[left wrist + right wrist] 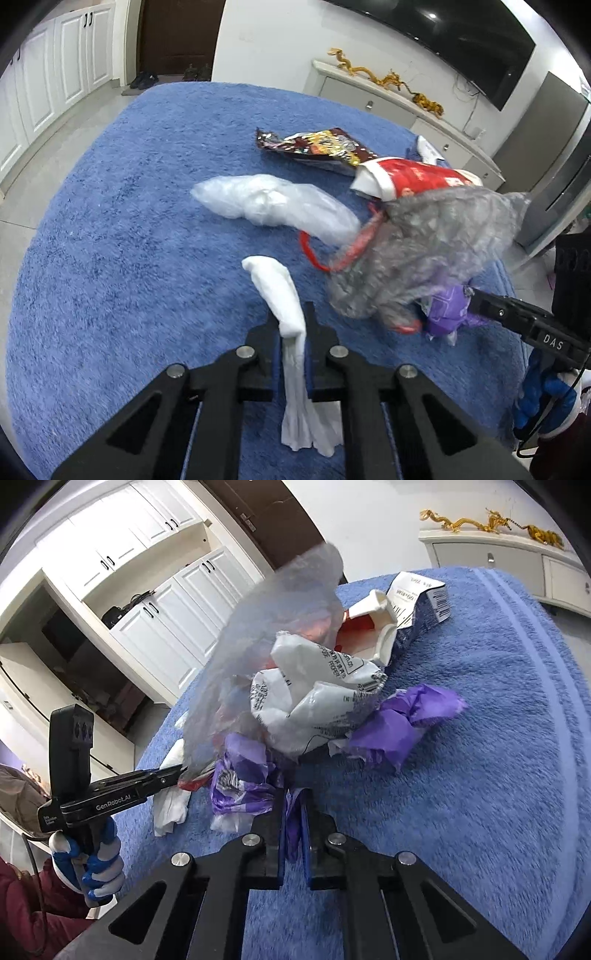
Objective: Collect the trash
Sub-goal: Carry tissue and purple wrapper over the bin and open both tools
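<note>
The left gripper (291, 325) is clamped on a white tissue (280, 291), lifted off the blue surface (110, 221). Just beside it, the right gripper (293, 805) pinches a purple wrapper (243, 775), gathering scraps together. Farther off lie a clear plastic bag (273, 203) and a snack packet (314, 146), likely next.

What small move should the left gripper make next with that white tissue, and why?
Probably carry the white tissue across to the trash pile. The left gripper is shut on it, and the right gripper grips the purple wrapper by that pile on the blue towel.
</note>
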`<control>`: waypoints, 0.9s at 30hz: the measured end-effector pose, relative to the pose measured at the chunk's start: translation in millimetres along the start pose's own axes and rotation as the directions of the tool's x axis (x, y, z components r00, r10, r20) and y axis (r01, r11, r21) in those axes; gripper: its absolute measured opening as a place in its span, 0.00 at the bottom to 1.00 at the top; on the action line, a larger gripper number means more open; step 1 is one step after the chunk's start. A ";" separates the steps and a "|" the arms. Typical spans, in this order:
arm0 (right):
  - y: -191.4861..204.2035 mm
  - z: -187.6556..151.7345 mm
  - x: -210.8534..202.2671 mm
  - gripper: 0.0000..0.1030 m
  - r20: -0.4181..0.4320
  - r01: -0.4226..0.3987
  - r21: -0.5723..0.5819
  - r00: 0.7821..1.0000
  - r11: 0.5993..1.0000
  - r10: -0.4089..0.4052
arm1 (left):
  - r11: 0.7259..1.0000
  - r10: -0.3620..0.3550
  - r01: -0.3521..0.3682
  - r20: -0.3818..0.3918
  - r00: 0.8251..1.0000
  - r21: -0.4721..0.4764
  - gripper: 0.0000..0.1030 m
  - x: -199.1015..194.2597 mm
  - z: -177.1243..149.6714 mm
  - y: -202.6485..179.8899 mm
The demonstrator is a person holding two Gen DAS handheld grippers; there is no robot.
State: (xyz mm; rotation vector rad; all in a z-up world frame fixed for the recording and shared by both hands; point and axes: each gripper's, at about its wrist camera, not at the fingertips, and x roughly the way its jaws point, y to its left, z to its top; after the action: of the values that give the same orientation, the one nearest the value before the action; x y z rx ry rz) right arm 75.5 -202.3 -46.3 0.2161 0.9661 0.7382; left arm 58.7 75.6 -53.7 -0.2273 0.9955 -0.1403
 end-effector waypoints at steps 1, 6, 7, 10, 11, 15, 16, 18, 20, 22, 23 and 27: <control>3.2 -2.5 -5.8 0.07 0.006 0.015 -0.002 1.000 1.000 -0.015 | 1.000 -0.012 0.012 0.010 1.000 0.006 0.07 -4.3 -2.6 -2.5; 14.7 -16.4 -36.3 0.06 0.047 0.097 0.001 0.994 0.995 -0.097 | 0.997 -0.073 0.073 0.057 0.996 0.014 0.07 -30.6 -14.8 -7.9; 16.8 -18.7 -41.1 0.06 0.054 0.114 0.002 0.992 0.994 -0.114 | 0.996 -0.085 0.084 0.065 0.994 0.016 0.07 -36.3 -17.8 -8.2; 22.2 -27.6 -56.6 0.06 0.077 0.166 0.009 0.983 0.986 -0.167 | 0.993 -0.116 0.112 0.100 0.988 0.038 0.07 -55.0 -26.6 -15.9; 22.6 -31.3 -62.6 0.06 0.085 0.180 0.015 0.980 0.984 -0.181 | 0.991 -0.126 0.121 0.111 0.986 0.048 0.07 -61.0 -29.1 -20.0; 21.8 -46.8 -93.7 0.06 0.131 0.234 0.048 0.962 0.971 -0.238 | 0.984 -0.157 0.145 0.120 0.980 0.099 0.07 -78.5 -34.3 -42.9; 19.5 -46.6 -100.8 0.06 0.142 0.244 0.060 0.958 0.968 -0.250 | 0.982 -0.167 0.153 0.119 0.979 0.114 0.07 -82.0 -34.8 -51.5; 11.1 -52.5 -118.9 0.06 0.163 0.276 0.086 0.944 0.957 -0.287 | 0.974 -0.193 0.178 0.108 0.975 0.140 0.07 -85.5 -30.8 -68.3; 5.7 -53.7 -131.9 0.06 0.168 0.319 0.099 0.928 0.943 -0.332 | 0.965 -0.223 0.209 0.076 0.972 0.159 0.07 -85.6 -27.6 -87.3; -11.0 -58.7 -148.0 0.06 0.169 0.364 0.130 0.909 0.922 -0.382 | 0.952 -0.255 0.245 0.031 0.966 0.185 0.07 -80.8 -22.4 -113.1; -18.6 -60.4 -153.4 0.06 0.166 0.383 0.142 0.900 0.913 -0.404 | 0.944 -0.262 0.254 0.009 0.965 0.213 0.07 -75.8 -19.0 -132.0; -69.3 -68.7 -181.3 0.06 0.135 0.490 0.213 0.842 0.845 -0.522 | 0.907 -0.308 0.318 -0.080 0.948 0.274 0.07 -46.5 -6.8 -200.1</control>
State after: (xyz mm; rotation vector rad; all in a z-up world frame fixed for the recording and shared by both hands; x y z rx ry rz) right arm -10.8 -382.8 2.6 0.1639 0.8516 0.1378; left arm 25.4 -108.6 31.2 -0.1193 0.9552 -0.5806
